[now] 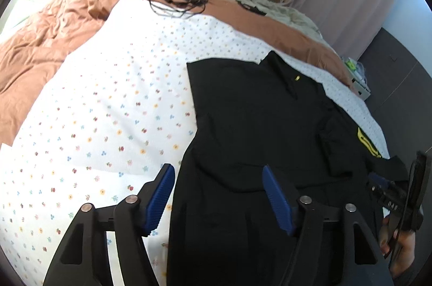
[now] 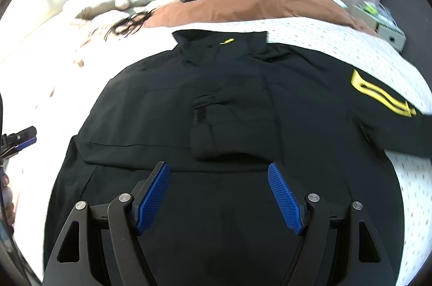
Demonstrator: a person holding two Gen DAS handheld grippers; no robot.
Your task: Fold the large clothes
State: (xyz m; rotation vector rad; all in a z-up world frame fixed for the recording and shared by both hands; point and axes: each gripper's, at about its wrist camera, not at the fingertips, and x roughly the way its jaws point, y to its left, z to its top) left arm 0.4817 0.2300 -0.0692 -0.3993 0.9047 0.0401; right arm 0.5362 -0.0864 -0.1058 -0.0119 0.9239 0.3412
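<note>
2 hand-held grippers, left (image 1: 218,178) and right (image 2: 218,175), both released, above black jacket (image 2: 229,102), floral sheet (image 1: 108,110)

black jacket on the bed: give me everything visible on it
The black jacket lies flat on the floral sheet, collar at the far end with a small yellow tag. Smooth, thin fabric. One sleeve is folded across the body; the other, with a yellow patch, stretches sideways. Both open grippers hover over it; neither grips it.
</note>
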